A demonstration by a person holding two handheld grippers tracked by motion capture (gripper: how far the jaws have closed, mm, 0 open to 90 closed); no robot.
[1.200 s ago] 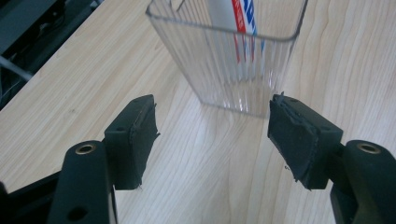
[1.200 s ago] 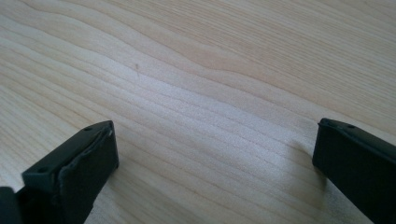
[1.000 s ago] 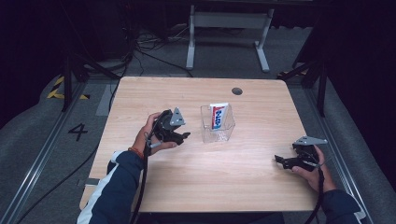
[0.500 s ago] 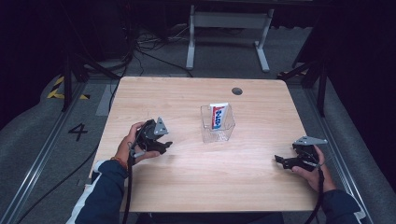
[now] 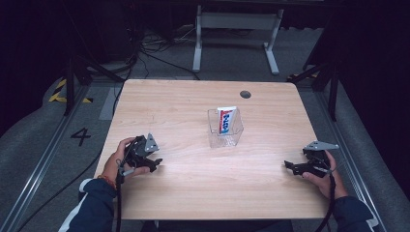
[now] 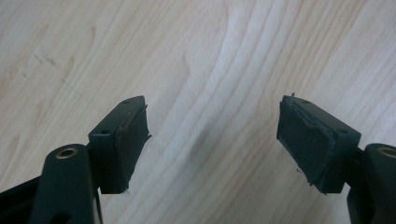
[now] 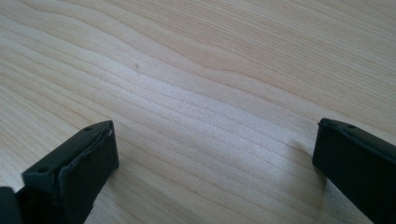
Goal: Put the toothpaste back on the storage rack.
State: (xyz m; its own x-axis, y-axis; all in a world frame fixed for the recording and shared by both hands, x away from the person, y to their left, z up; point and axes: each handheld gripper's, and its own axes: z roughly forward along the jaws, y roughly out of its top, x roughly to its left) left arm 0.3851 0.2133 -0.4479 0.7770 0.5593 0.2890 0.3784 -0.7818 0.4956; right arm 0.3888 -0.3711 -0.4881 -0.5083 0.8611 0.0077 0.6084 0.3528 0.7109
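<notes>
- The table (image 5: 193,193) carries a clear plastic bin (image 5: 226,131) at its middle, well apart from both hands.
- A toothpaste tube (image 5: 226,120) stands upright in that bin, long axis vertical.
- The left gripper (image 5: 153,162) sits near-left, jaws apart and empty, having just been opening; the bin lies far-right of it.
- The right gripper (image 5: 288,166) rests near-right, jaws wide and empty; judged slightly nearer.

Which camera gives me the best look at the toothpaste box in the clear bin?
The high view: the toothpaste box stands upright inside the clear bin at mid-table. The left and right gripper views look down at bare wooden tabletop between their open jaws.
</notes>
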